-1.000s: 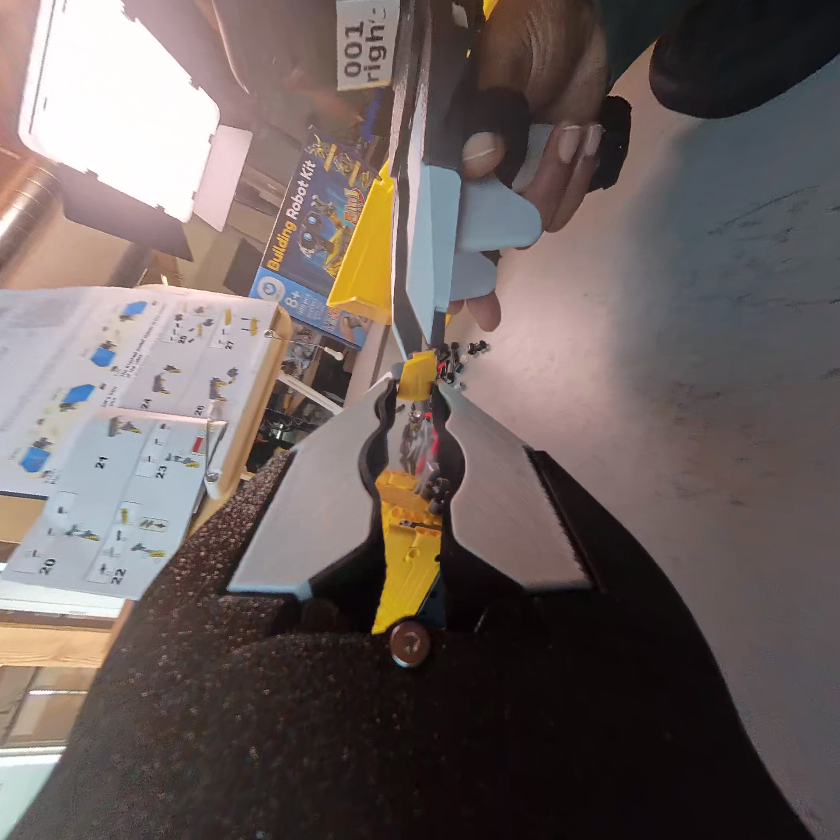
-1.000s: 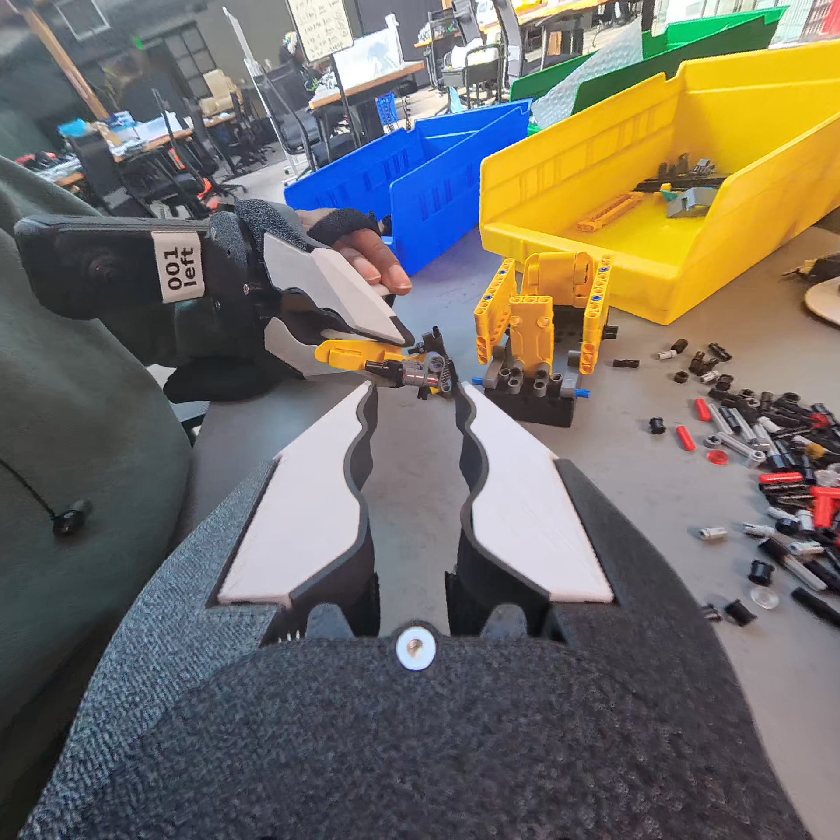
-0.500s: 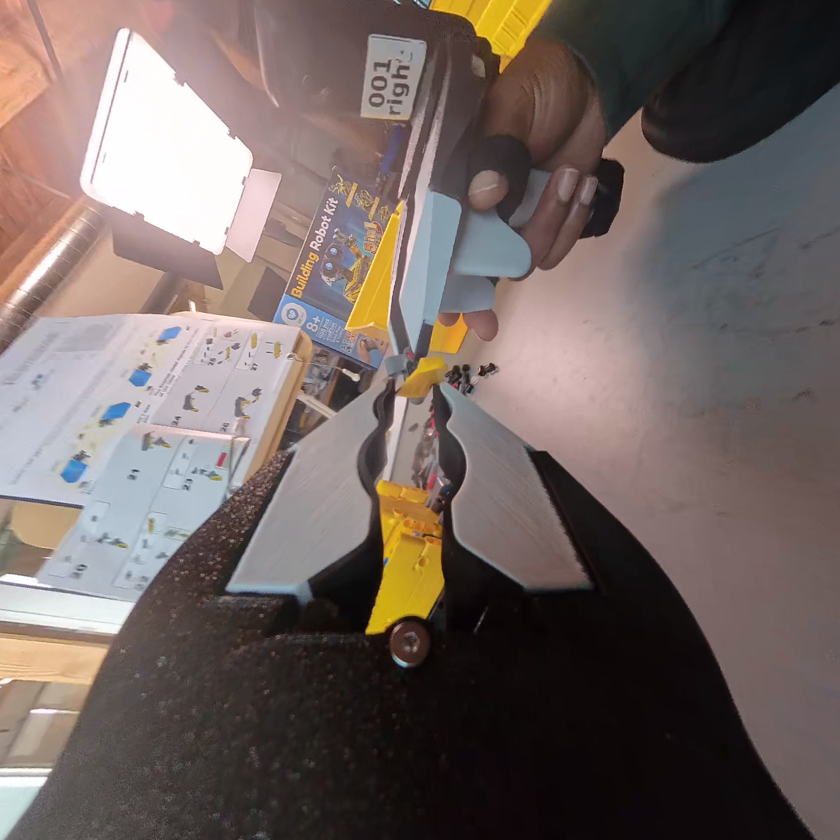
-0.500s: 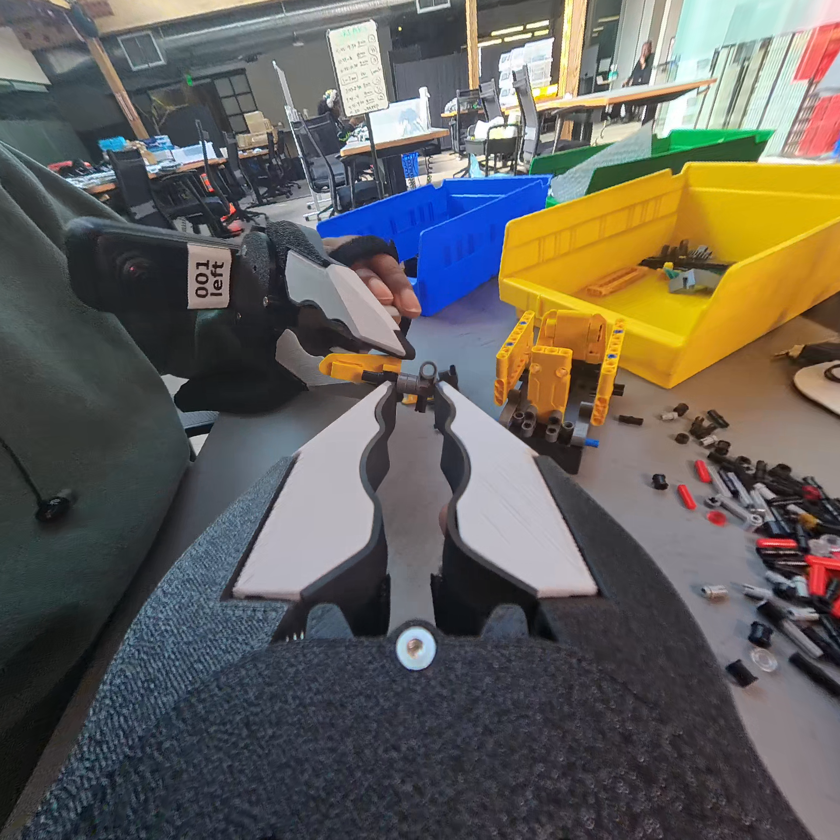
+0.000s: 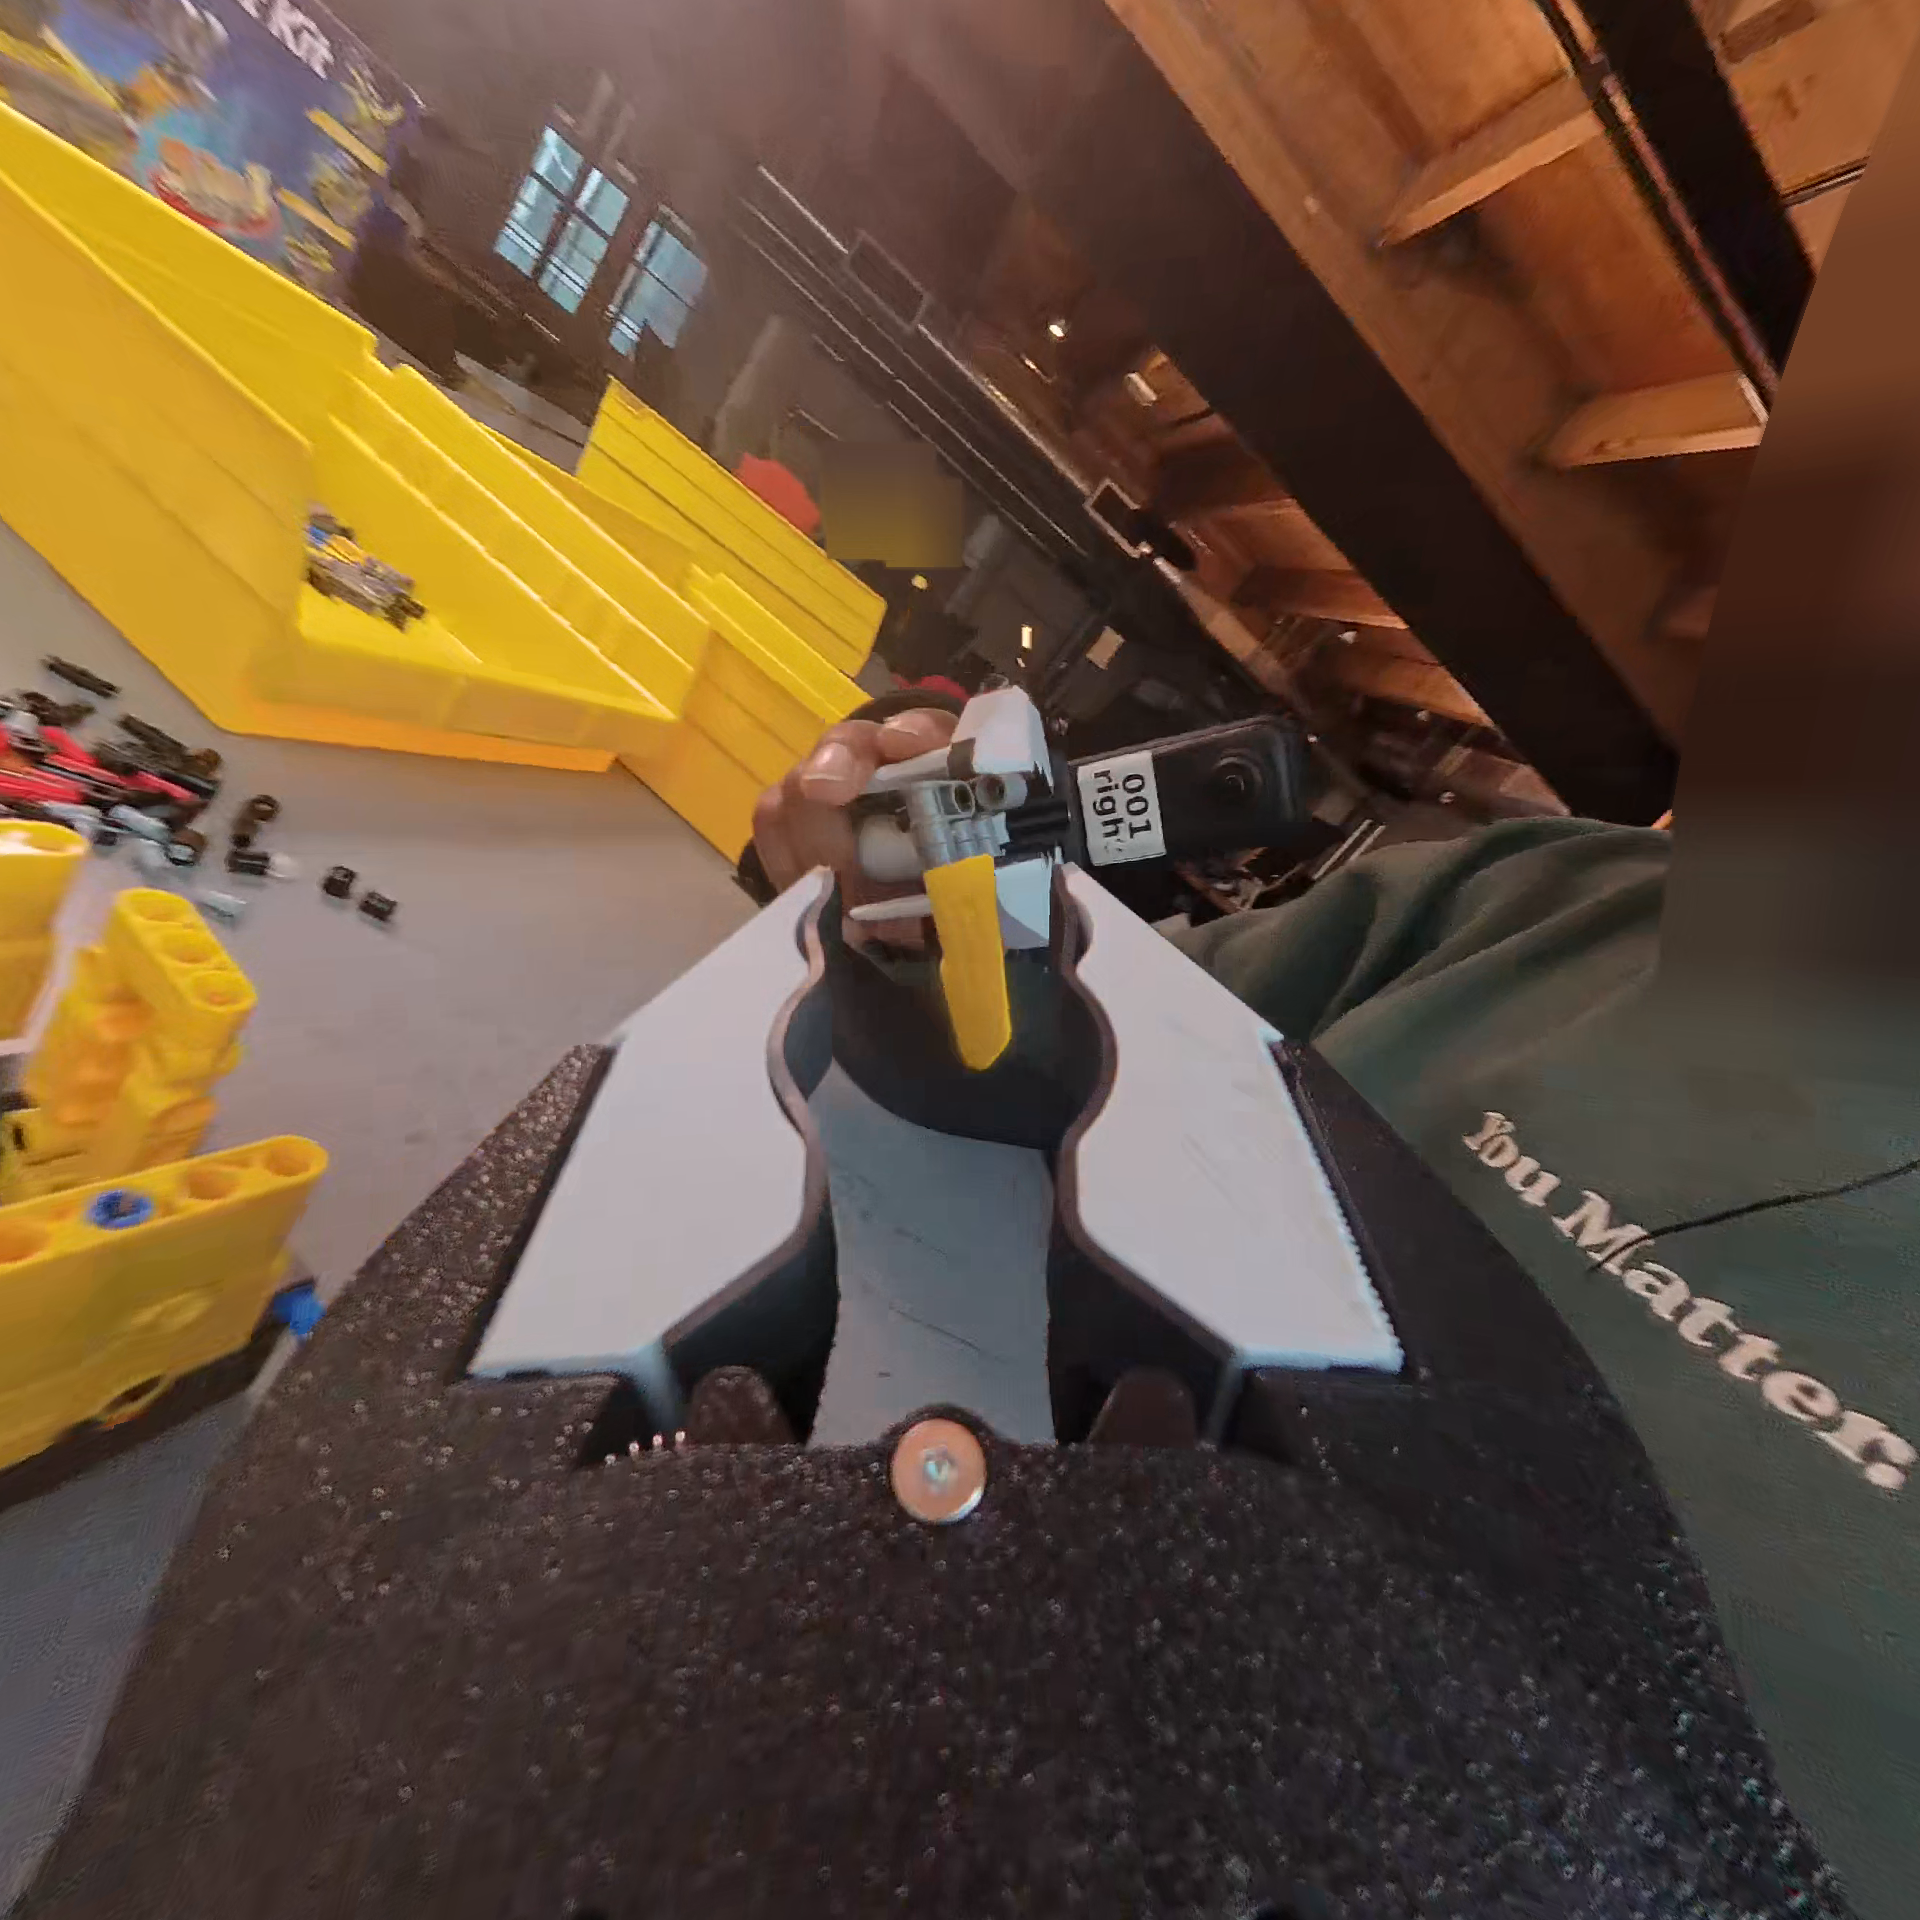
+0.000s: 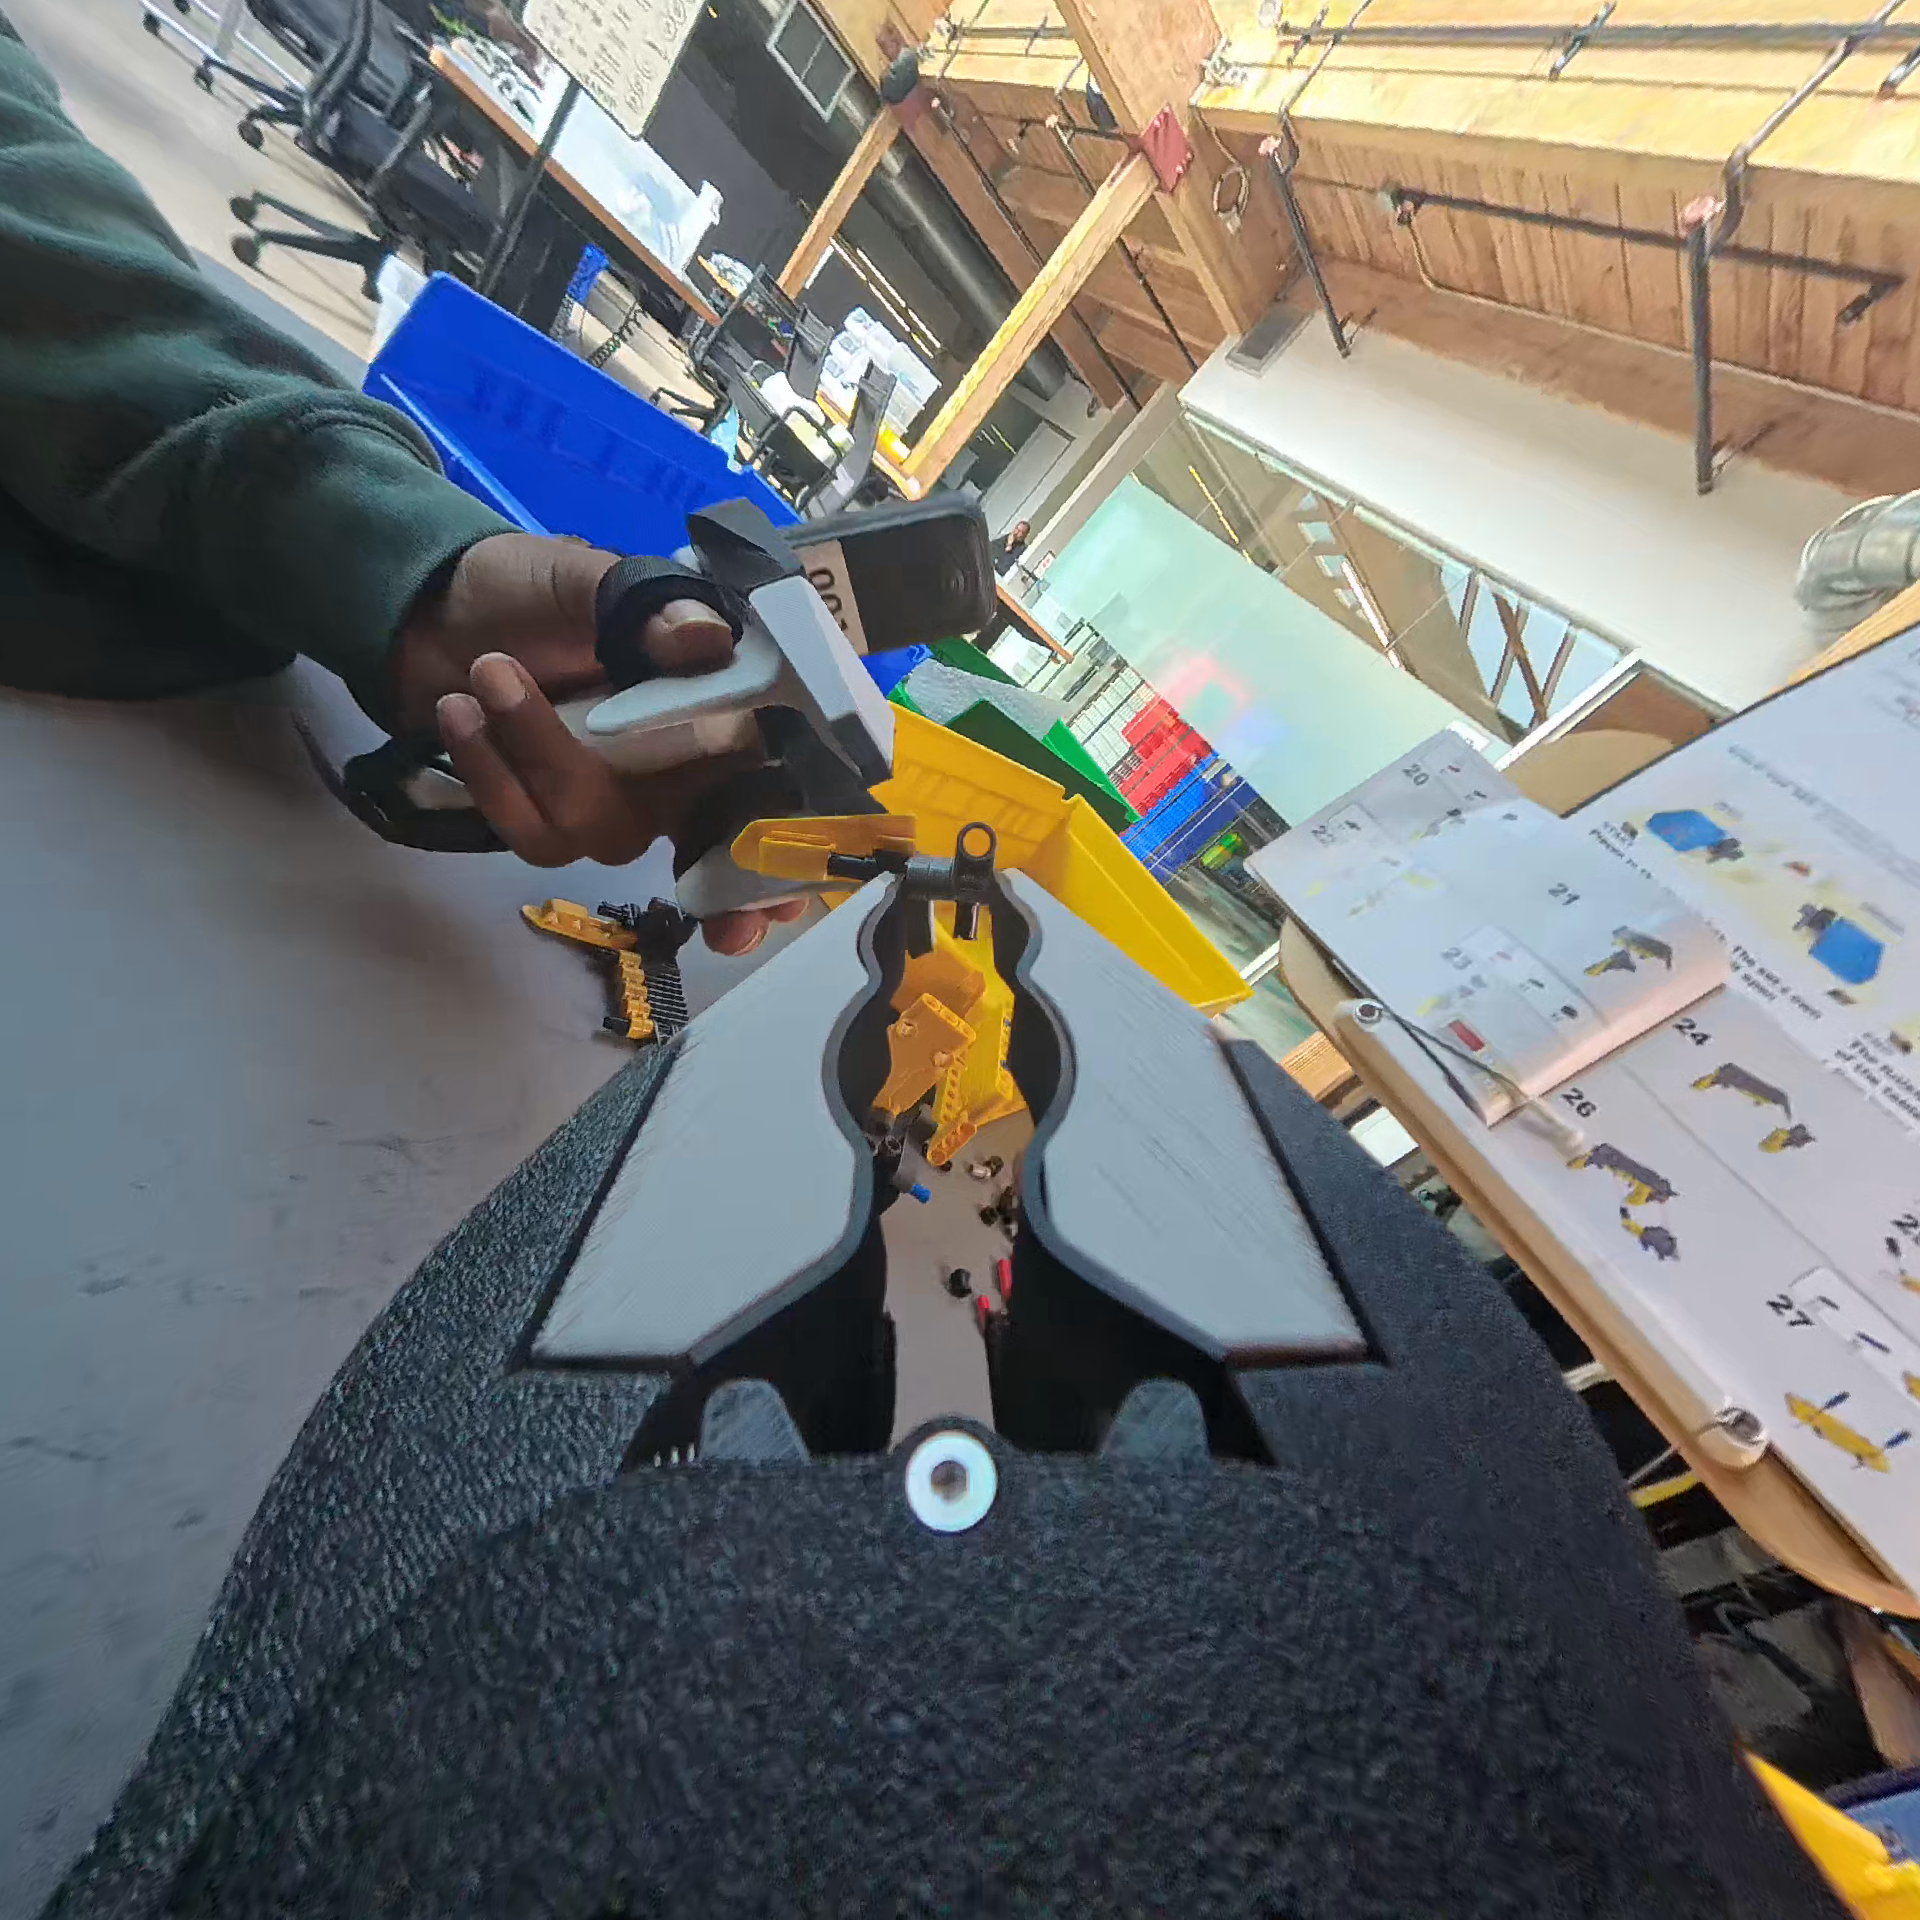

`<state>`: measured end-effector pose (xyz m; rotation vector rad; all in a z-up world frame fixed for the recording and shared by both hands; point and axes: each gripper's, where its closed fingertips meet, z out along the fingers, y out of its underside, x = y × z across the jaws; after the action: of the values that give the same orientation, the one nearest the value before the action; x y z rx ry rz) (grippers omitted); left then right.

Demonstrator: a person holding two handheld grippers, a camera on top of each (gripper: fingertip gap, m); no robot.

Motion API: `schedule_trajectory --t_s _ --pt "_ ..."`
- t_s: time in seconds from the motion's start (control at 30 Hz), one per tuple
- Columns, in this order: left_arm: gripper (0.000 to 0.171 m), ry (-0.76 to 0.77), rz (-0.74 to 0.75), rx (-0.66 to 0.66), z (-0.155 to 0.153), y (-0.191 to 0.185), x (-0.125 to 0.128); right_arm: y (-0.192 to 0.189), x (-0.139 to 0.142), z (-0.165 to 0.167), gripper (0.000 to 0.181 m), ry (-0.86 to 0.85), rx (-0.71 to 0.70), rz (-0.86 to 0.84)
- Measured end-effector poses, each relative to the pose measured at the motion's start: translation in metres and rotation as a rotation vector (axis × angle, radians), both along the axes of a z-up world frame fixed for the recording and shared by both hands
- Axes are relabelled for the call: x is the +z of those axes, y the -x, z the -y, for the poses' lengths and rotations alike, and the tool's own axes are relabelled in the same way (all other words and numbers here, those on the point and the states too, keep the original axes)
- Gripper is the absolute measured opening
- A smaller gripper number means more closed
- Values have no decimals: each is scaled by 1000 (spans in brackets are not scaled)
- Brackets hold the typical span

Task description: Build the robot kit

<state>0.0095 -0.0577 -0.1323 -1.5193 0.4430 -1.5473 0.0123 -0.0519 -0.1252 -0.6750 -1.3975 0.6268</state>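
small white printed sticker (image 5: 1117,821) on the camera body just beyond the left tongs (image 5: 940,894); white lettering (image 5: 1662,1288) on a green sweatshirt to their right; printed colourful box (image 5: 208,125) far upper left. numbered instruction sheets (image 6: 1621,1039) right of the right tongs (image 6: 945,883); handwritten whiteboard (image 6: 613,42) far above, illegible.

yellow assembly (image 5: 125,1195) cut off at left edge, loose parts (image 5: 114,758) blurred

Glossy yellow plastic bin (image 5: 499,665), matt grey table (image 6: 208,1039) (scuffed), wooden ceiling beams (image 6: 1039,301), paper instruction sheets (image 6: 1558,987)
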Motion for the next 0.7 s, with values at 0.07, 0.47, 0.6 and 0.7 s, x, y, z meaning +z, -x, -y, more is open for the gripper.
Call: schedule_trajectory --t_s 0.07,0.47,0.6,0.7 --pt "23 0 11 -55 8 -8 1 1 2 6 14 -57 -6 -7" --pt "12 -329 -368 154 3 -5 -15 3 -10 5 16 -127 -52 52" --pt "12 -346 -392 154 4 -5 -18 4 -12 7 15 -196 -74 70" --pt "12 -339 -385 142 5 -5 -19 3 -12 8 15 -199 -68 74"
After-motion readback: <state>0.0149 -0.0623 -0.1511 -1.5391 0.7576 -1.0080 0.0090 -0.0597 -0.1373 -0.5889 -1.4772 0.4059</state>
